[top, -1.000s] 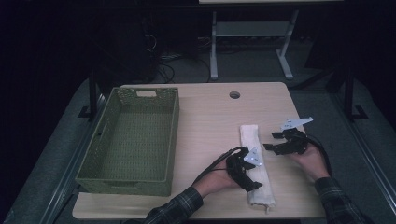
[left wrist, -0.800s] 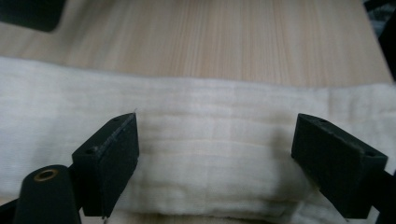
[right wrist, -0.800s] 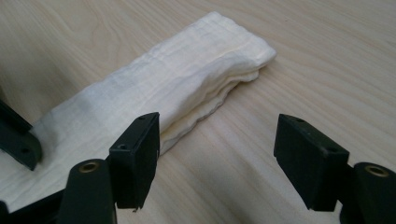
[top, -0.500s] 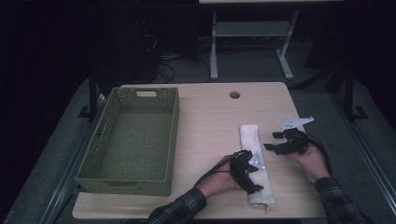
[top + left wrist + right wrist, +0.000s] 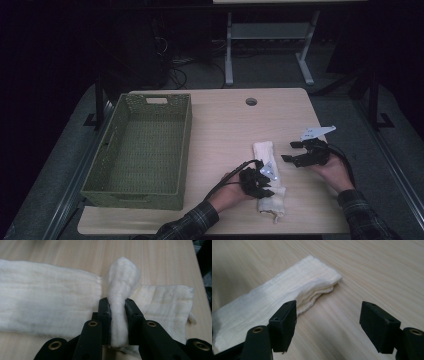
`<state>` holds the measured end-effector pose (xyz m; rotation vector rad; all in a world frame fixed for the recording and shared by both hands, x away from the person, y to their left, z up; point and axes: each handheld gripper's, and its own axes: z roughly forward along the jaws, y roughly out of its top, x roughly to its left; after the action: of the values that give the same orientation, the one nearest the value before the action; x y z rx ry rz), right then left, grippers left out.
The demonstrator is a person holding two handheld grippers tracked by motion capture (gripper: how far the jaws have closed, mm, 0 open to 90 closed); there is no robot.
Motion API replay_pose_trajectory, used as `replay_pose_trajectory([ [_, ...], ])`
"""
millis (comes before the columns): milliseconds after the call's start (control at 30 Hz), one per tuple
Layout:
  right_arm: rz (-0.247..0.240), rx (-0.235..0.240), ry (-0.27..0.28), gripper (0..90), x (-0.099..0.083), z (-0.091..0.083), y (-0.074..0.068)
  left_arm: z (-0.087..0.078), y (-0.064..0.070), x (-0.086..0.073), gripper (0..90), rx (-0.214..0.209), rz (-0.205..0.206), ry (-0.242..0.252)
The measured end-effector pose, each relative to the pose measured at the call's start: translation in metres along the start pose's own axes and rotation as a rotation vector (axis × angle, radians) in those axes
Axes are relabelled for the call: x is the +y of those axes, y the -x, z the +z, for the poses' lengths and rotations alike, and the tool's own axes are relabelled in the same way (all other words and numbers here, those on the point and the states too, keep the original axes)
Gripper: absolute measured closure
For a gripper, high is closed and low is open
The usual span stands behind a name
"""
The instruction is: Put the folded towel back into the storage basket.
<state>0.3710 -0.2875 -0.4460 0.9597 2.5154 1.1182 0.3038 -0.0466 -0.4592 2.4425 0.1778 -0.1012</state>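
Left gripper has slid down to the towel's near end, fingers now pinching a fold; right gripper waits wide open—likely folding next.

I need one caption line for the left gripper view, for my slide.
Left gripper pinching a raised fold of the folded white cloth lying on the wooden table.

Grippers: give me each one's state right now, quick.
Left gripper: shut on a pinched-up fold of the white cloth.
Right gripper: open, holding nothing, beside the cloth's far end.
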Motion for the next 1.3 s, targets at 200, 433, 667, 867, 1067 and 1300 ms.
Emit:
replay_pose_trajectory([
  [200,-0.072,0.069,-0.009,27.7,0.016,-0.001,-0.009,-0.005,0.004,-0.007,77.4,-0.016,-0.031,0.000],
  [433,-0.157,0.117,-0.017,33.5,0.039,0.013,-0.016,-0.006,0.008,-0.009,77.0,0.003,-0.020,-0.002],
  [667,-0.199,0.178,-0.021,38.9,0.056,0.040,-0.012,-0.006,0.007,-0.010,77.3,-0.008,-0.020,0.006],
  [867,-0.237,0.201,-0.070,40.0,0.062,0.066,-0.007,-0.006,0.006,-0.009,77.3,-0.014,-0.029,0.001],
  [1067,-0.248,0.224,-0.149,39.5,0.056,0.082,-0.001,-0.006,0.005,-0.009,77.3,-0.015,-0.023,0.001],
  [1300,-0.248,0.243,-0.145,41.1,0.052,0.085,0.001,-0.006,0.004,-0.009,77.4,-0.017,-0.024,0.001],
])
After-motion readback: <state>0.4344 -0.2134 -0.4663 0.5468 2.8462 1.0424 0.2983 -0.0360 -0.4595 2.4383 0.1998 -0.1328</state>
